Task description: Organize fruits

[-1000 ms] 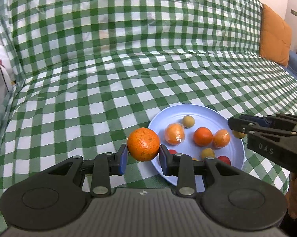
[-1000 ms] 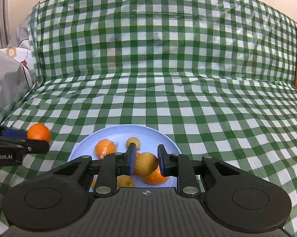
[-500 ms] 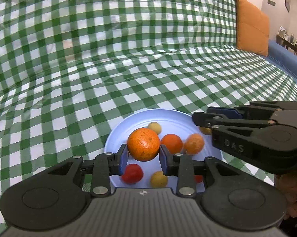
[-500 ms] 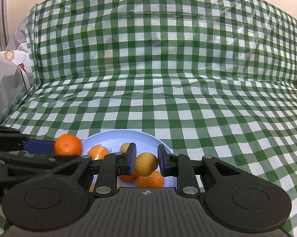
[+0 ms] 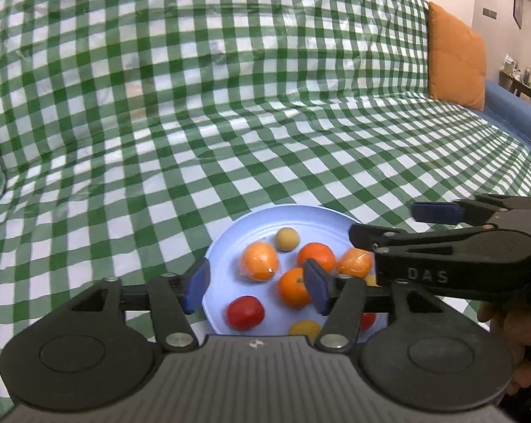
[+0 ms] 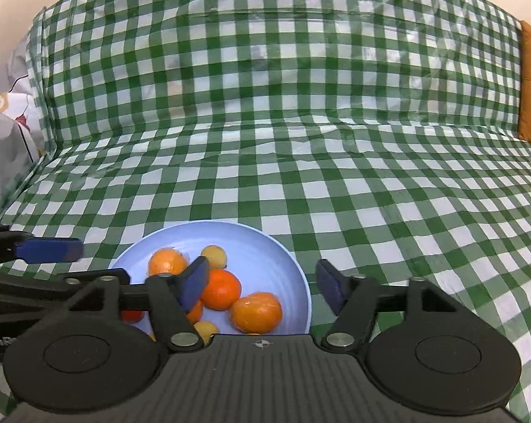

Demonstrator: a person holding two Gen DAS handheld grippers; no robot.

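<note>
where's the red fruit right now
In the left wrist view, the red fruit lies on the blue plate's near left, beside an orange.

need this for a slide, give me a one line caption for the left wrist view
Open left gripper above a blue plate of oranges and small fruits on a green checked cloth, right gripper alongside.

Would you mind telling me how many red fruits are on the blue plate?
2 visible. One red fruit lies at the near left of the blue plate. A second red fruit peeks out at the near right, mostly hidden behind the left tool; more may be hidden.
</note>
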